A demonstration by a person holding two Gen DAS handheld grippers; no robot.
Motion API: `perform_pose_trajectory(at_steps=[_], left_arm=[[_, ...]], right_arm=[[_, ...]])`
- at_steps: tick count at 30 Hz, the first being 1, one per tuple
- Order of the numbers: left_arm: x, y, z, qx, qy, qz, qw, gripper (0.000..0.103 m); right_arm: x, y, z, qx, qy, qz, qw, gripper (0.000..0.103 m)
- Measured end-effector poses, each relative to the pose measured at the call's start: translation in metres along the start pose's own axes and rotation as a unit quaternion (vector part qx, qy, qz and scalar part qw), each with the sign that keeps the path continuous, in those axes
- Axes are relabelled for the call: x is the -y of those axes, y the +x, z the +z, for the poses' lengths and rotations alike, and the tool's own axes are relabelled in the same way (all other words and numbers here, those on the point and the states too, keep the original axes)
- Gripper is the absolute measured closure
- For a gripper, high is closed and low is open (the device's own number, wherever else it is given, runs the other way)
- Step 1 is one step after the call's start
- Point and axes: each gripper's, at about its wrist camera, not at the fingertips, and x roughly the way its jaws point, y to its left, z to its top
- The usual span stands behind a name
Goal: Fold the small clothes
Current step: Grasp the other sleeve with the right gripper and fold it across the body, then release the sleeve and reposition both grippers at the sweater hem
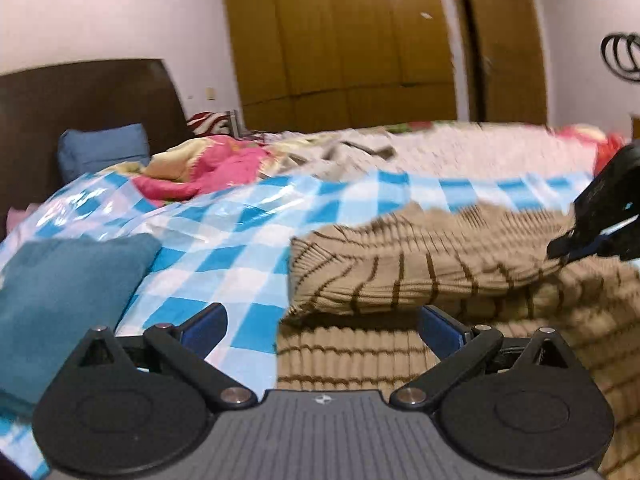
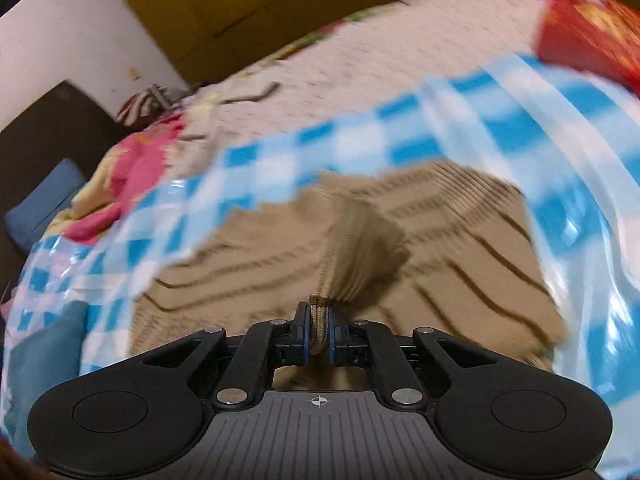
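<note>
Bedroom walls in pale white back a bed with a dark headboard (image 1: pixel 80 92), and tall wooden wardrobe doors (image 1: pixel 340 40) stand behind it. Over the bed lies a glossy blue-and-white checked sheet (image 1: pixel 224 248), with a rumpled pink blanket (image 1: pixel 208 168) and a blue pillow (image 1: pixel 102 148) toward the headboard. A folded teal garment (image 1: pixel 60 300) rests on the checked sheet at the near left of the left wrist view. The tan knit sweater (image 1: pixel 400 272) with thin brown stripes is spread on the sheet, one part doubled over itself. The left tongs (image 1: pixel 322 324) are released, their blue-padded fingers standing wide apart just above the sweater's near edge, nothing between them. The right tongs (image 2: pixel 319 330) are clenched on a bunched fold of the sweater (image 2: pixel 360 240), the knit pinched between the pads and drawn up into a ridge. Both views are smeared by motion blur.
</note>
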Motion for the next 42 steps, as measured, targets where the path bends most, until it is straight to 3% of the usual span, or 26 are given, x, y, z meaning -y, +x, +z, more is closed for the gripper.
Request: perform_pose_trajectory(at_steps=[5,11,15,18,20,25,31,34,37,42], left_arm=[[0.012,0.009,0.012,0.017,0.042,0.004,0.999,0.0],[0.012,0.031,0.022,0.014,0.047,0.012,0.9987,0.0],[0.004,0.064,0.015,-0.06,0.051,0.026,0.9966,0.0],[-0.009,0.08,0.001,-0.117,0.054,0.056,0.99,0.0],[-0.024,0.074,-0.003,-0.121,0.027,0.055,0.9908,0.0],[-0.04,0.06,-0.009,-0.121,0.016,0.067,0.9902,0.0],[-0.024,0.045,0.013,-0.06,0.026,0.051,0.9966,0.0],[-0.01,0.06,0.015,-0.074,0.061,0.041,0.9945,0.0],[-0.004,0.077,0.004,-0.113,0.093,0.042,0.9884,0.0],[-0.023,0.046,-0.011,-0.117,0.086,0.034,0.9888,0.0]], right_arm=[[0.021,0.003,0.001,-0.001,0.042,0.029,0.999,0.088],[0.037,-0.007,0.0,0.013,0.059,0.034,0.998,0.086],[0.038,-0.011,-0.002,0.022,0.01,-0.05,0.998,0.086],[0.04,-0.02,-0.004,0.023,-0.011,-0.062,0.998,0.086],[0.037,-0.032,-0.009,0.029,-0.033,-0.06,0.997,0.086],[0.021,-0.05,-0.025,0.039,-0.119,-0.053,0.991,0.086],[-0.001,-0.029,-0.025,0.017,-0.181,-0.028,0.983,0.086],[0.004,-0.007,-0.031,-0.047,-0.214,-0.059,0.974,0.088],[0.009,-0.016,-0.03,-0.042,-0.2,-0.056,0.977,0.087],[0.011,-0.047,-0.039,-0.035,-0.199,-0.051,0.978,0.084]])
